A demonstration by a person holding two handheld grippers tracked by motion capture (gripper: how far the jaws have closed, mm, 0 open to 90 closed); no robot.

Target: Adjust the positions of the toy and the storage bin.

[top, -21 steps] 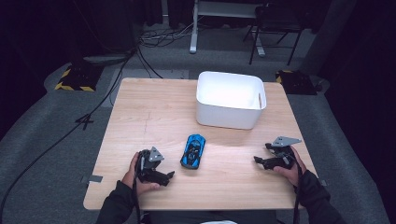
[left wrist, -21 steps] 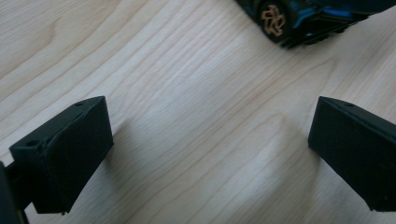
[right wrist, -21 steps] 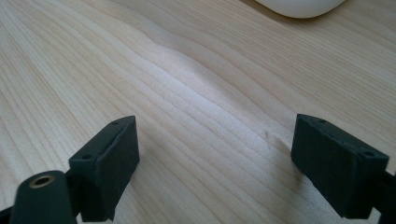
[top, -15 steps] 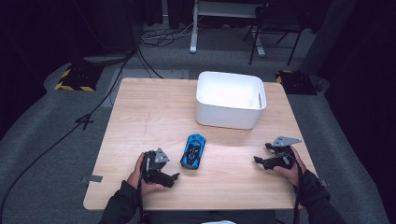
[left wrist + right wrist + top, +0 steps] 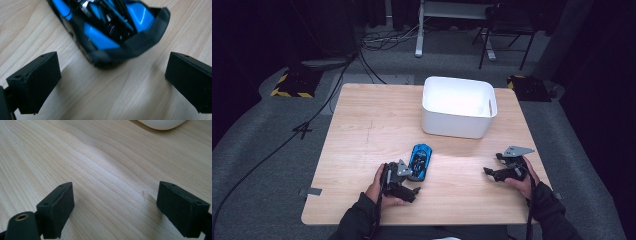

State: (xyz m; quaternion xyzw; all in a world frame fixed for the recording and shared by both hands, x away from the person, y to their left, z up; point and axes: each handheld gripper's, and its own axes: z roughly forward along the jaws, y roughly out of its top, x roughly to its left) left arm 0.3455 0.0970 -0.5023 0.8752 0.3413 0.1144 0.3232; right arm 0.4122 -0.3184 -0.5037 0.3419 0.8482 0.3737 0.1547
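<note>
On the wooden table [image 5: 362, 130], your left gripper [image 5: 112, 82] stands with jaws wide apart just behind the blue car [image 5: 420, 161], the bin [image 5: 458, 106] at its one o'clock, while your right gripper [image 5: 498, 171] rests empty, jaws spread, at three o'clock.

One blue toy car [image 5: 419, 161], one white bin [image 5: 458, 106], one wooden table [image 5: 362, 125], two grippers: left [image 5: 404, 180], right [image 5: 497, 167].

Floor: grey carpet [image 5: 267, 150], dark all around.
Table: light wood table [image 5: 367, 125], lit bright from above.
Cables: black cables [image 5: 377, 42] lie on the floor behind the table.
Chair: dark chair [image 5: 507, 30] at the back.
Desk leg: white leg [image 5: 418, 30] near the chair.
</note>
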